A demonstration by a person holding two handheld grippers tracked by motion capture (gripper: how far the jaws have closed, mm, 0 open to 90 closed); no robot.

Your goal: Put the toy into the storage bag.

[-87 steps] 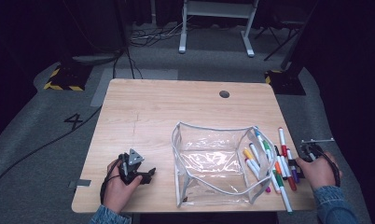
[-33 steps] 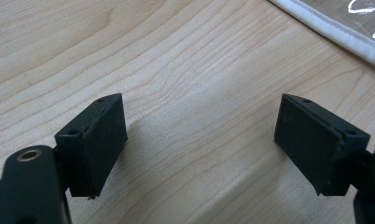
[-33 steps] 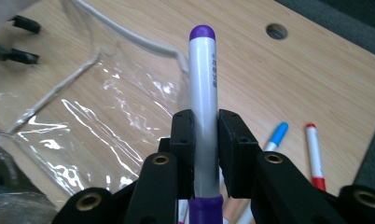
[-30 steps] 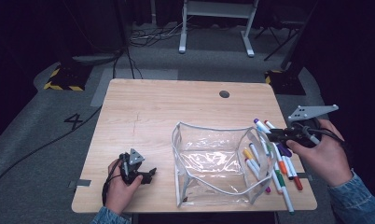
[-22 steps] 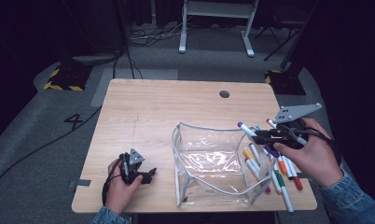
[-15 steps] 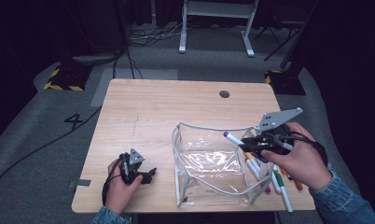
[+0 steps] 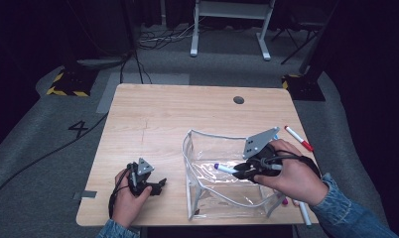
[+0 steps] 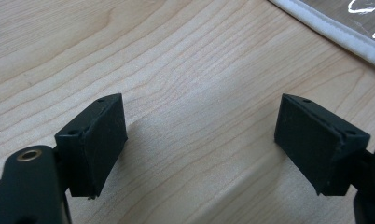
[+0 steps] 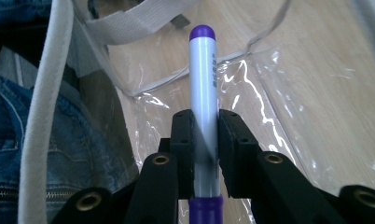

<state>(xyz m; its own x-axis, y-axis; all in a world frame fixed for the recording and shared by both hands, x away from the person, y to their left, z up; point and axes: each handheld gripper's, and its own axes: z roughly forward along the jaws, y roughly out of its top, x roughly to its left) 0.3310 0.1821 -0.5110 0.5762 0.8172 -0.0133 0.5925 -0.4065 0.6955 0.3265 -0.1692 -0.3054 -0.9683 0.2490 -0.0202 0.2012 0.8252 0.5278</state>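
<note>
My right gripper (image 7: pixel 241 171) has its 2 fingers (image 9: pixel 183 140) clamped on a purple-capped marker (image 9: pixel 203 98), which I hold over the open mouth of the clear pouch (image 7: pixel 222 188) lying near the table's (image 7: pixel 187 114) front edge. My left gripper (image 7: pixel 155 184) rests near the front-left corner, its fingers (image 8: pixel 94 140) spread wide with nothing between them. A red marker (image 7: pixel 299 138) lies by the right edge.

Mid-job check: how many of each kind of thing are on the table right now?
Markers: 4 in sight: purple-capped marker, red marker, magenta-capped marker, white marker; the hand may hide more
Clear pouch: 1
Grippers: 2: left gripper, open; right gripper, shut on the purple-capped marker
Total: 7
</note>
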